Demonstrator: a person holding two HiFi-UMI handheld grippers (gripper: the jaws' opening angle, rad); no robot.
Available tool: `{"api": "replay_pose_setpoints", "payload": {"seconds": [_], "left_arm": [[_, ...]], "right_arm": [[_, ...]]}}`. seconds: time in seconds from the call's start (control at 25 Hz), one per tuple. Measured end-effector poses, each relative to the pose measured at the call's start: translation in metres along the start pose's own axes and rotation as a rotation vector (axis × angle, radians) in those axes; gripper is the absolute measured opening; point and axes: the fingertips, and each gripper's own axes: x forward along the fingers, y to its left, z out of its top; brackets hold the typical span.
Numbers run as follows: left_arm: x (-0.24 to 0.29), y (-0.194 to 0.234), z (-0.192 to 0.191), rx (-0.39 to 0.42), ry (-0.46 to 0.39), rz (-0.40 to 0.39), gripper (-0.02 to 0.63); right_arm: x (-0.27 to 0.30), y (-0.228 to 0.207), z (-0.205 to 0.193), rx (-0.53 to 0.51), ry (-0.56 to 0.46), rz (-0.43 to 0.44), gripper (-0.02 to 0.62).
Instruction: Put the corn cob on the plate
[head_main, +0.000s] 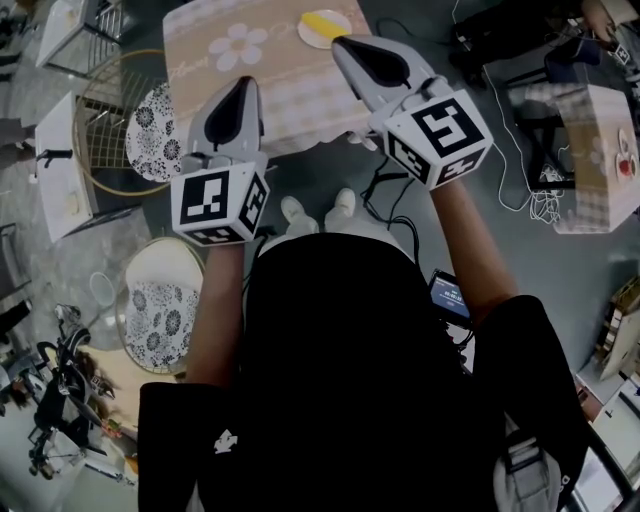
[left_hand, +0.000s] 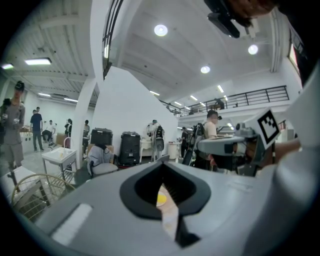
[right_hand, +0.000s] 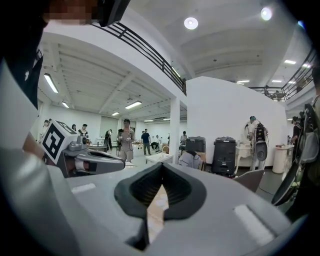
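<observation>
Yellow corn cob (head_main: 322, 22) seems to lie on the white plate (head_main: 308, 36) at the table's (head_main: 290, 95) far edge. It's firm and rolls, so I'd grip mid-length. My left gripper (head_main: 245, 84) and right gripper (head_main: 341, 43) are closed, empty.

Head view steeply down — gripper views level

Yellow corn cob (head_main: 322, 22), short and slim, lying slantwise across a small round white plate (head_main: 314, 41), plate flat near the far edge of the table (head_main: 230, 85) with beige flower-print cloth
</observation>
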Motion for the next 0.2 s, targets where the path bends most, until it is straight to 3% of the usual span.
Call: {"api": "replay_pose_setpoints", "payload": {"seconds": [0.2], "left_arm": [[0.0019,-0.0006,0.0018,0.002,-0.007,-0.001,0.009]], "right_arm": [[-0.0010,-0.0016,0.0020,-0.008,-0.005,0.000,0.002]]}}
